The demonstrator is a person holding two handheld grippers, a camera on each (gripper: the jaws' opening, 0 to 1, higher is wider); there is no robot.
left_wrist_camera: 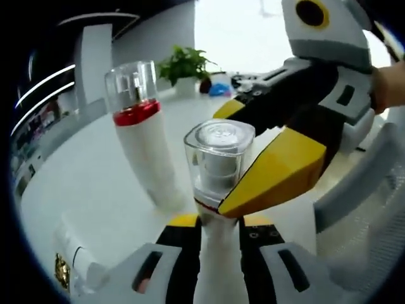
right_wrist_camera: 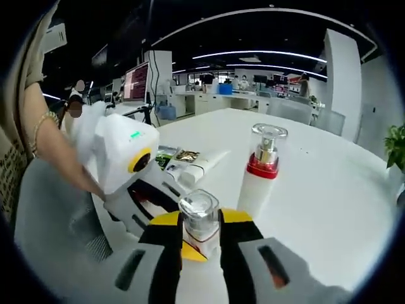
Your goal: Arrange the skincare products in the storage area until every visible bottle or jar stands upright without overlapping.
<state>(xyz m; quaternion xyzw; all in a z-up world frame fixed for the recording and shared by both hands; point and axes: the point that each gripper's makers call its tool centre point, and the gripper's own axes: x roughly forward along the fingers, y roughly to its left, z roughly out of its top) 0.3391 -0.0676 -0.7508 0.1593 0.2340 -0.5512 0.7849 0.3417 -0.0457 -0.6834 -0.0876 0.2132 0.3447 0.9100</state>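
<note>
A white bottle with a clear square cap (left_wrist_camera: pixel 218 155) is held above the white table. My left gripper (left_wrist_camera: pixel 219 221) is shut on its body. My right gripper (right_wrist_camera: pixel 201 221) is shut around the same bottle's cap (right_wrist_camera: pixel 199 212). In the left gripper view the right gripper reaches in from the right, and one of its yellow fingers (left_wrist_camera: pixel 285 168) presses against the neck. A second white bottle with a red band and clear cap (left_wrist_camera: pixel 136 126) (right_wrist_camera: pixel 262 171) stands upright on the table, apart from both grippers.
Several white tubes (right_wrist_camera: pixel 196 164) lie flat on the table (right_wrist_camera: pixel 329 190) behind the held bottle, and one of them (left_wrist_camera: pixel 73 253) reaches the left gripper view's lower left. A potted plant (left_wrist_camera: pixel 183 63) stands at the far edge. A person's forearm with a bracelet (right_wrist_camera: pixel 41 133) is at the left.
</note>
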